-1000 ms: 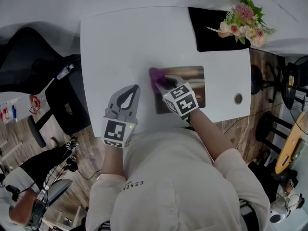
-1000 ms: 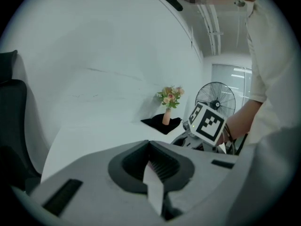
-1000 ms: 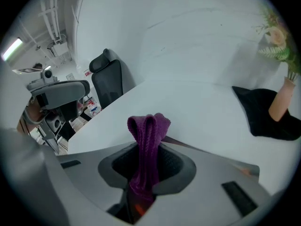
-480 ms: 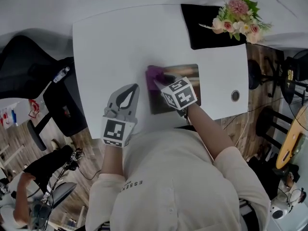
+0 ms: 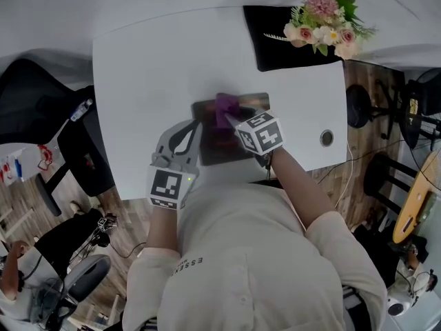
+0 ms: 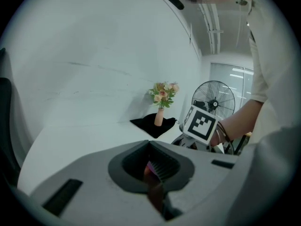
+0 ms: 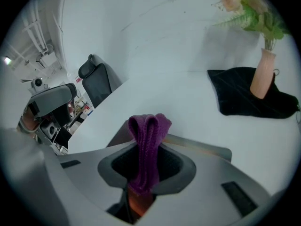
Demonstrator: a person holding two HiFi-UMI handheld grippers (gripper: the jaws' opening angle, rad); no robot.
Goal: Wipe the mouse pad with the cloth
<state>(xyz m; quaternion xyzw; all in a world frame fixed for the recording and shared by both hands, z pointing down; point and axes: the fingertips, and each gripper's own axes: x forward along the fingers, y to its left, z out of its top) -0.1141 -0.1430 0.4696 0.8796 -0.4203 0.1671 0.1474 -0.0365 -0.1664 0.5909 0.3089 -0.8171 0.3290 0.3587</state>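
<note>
We take this for an office: a white desk (image 5: pixel 151 67) with a cable grommet (image 5: pixel 326 138) and a mouse pad (image 5: pixel 220 149), black swivel chairs (image 5: pixel 38 98) on a wood-look floor (image 5: pixel 27 198), a standing fan (image 6: pixel 214 98), and exposed ceiling pipes (image 6: pixel 214 20).

A purple cloth (image 7: pixel 146 140) hangs between the right jaws, above a dark brown mouse pad (image 5: pixel 220 150) on a white counter (image 5: pixel 151 67).
</note>
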